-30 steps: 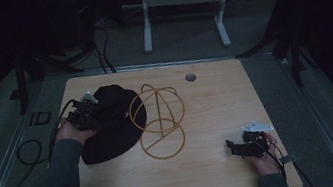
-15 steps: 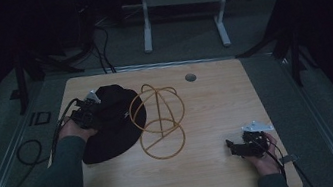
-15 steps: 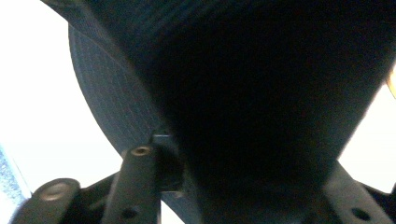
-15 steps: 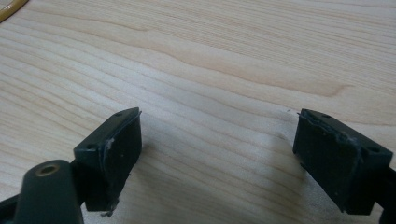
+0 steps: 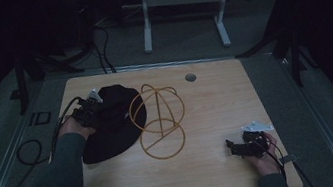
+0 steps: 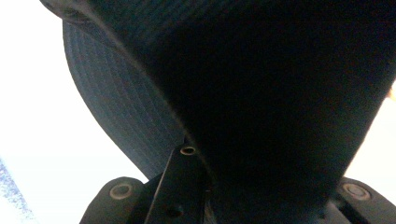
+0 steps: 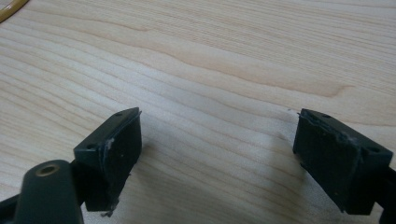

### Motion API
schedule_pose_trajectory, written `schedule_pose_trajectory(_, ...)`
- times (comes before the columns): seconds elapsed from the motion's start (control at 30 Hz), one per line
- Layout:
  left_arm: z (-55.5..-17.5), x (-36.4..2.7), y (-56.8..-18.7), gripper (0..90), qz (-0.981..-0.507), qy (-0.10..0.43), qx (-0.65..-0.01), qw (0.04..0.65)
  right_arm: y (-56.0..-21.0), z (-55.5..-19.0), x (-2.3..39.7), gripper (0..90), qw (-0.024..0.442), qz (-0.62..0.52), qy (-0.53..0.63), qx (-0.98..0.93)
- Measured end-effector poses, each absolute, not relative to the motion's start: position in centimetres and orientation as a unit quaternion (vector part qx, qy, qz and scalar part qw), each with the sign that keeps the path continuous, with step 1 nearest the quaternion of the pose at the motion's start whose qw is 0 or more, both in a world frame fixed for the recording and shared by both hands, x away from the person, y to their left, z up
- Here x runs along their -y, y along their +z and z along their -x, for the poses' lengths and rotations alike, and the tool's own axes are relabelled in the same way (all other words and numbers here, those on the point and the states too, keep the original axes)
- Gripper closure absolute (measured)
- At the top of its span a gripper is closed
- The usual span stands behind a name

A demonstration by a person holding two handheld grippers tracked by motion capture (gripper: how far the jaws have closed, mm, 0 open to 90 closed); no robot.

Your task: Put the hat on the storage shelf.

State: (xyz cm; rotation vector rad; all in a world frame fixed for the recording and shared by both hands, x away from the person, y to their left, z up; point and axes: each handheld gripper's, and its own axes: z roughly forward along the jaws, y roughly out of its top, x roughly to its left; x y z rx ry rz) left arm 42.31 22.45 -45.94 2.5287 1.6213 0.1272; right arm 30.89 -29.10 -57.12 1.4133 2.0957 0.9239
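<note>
Your black bucket hat lies crown up at the surface's left side, its brim touching the wire stand

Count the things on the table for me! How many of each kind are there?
Black hat: 1
Yellow wire hat stand: 1
Grippers, left gripper and right gripper: 2
Round grey cap set in the tabletop: 1
Total: 5
</note>
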Motion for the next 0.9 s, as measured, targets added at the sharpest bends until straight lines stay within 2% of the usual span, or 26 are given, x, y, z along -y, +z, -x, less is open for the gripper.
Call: schedule_pose_trajectory(0.9, -40.6, -23.6, -43.6, 88.3, -0.837, 0.05, -0.532, 0.117, -57.1, -30.9, 29.1, 15.2, 0.223, -0.512, 0.335, -0.759)
